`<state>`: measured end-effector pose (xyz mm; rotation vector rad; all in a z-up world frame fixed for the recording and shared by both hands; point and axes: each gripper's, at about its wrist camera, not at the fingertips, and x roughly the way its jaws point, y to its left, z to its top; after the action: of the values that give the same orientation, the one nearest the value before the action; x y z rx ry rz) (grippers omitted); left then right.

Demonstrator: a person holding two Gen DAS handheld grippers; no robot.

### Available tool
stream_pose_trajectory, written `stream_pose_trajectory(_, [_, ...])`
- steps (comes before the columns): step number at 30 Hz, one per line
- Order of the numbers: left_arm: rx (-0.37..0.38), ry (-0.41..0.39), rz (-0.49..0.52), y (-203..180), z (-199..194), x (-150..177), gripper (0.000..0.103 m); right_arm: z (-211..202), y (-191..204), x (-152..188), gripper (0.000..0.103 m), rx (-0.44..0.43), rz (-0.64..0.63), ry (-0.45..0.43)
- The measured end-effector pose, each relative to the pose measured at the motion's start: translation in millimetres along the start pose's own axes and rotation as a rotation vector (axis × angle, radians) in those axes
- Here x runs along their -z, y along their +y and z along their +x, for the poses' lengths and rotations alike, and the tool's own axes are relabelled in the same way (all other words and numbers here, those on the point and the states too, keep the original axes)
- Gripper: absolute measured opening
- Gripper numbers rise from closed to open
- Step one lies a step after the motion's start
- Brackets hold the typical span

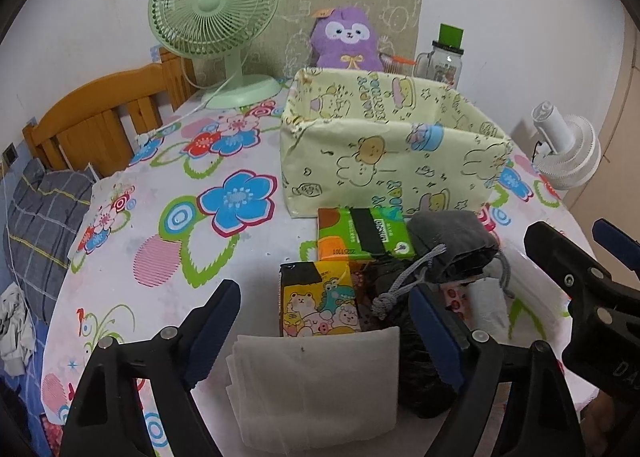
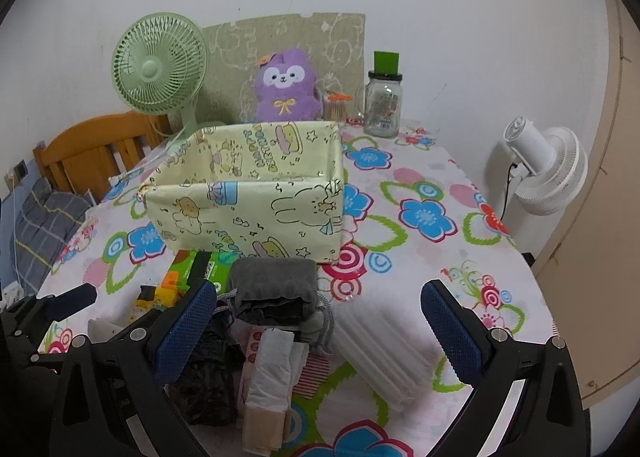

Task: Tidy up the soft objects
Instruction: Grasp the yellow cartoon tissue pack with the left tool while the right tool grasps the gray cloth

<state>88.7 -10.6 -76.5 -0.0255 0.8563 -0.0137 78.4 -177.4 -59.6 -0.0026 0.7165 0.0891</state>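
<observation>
While both grippers' jaws hang released over the pile: left gripper (image 1: 324, 321) risks snagging the pouch cord (image 1: 404, 285) beside the folded tissue (image 1: 316, 381); right gripper (image 2: 320, 329) grasps nothing.

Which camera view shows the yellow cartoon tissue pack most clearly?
The left wrist view shows the yellow cartoon tissue pack best: its printed animals face the camera, between the fingers of the left claw. The right wrist view shows only a small yellow corner of it, near the green pack.
</observation>
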Motion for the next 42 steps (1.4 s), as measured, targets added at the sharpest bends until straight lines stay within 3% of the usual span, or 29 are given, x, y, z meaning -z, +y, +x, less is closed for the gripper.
stream_pose_trajectory(30, [-0.004, 0.149, -0.021, 13.2, 61.0, -1.7, 0.077, 84.9, 26.4, 0.5, 0.103, -0.021, -0.038, 0.164])
stream_pose_trajectory(34, [-0.009, 0.146, -0.017, 11.9, 61.2, -2.2, 0.073, 96.4, 28.4, 3.7, 0.089, -0.031, -0.038, 0.202])
stream_pose_trajectory(39, [0.0, 0.134, -0.023, 14.2, 60.5, -3.7, 0.057, 103.7, 26.9, 6.6, 0.07, -0.078, -0.006, 0.245])
stream_pose_trajectory(42, [0.015, 0.131, -0.039, 16.7, 59.9, -4.1, 0.054, 102.0, 27.4, 6.6, 0.059, -0.083, -0.009, 0.237])
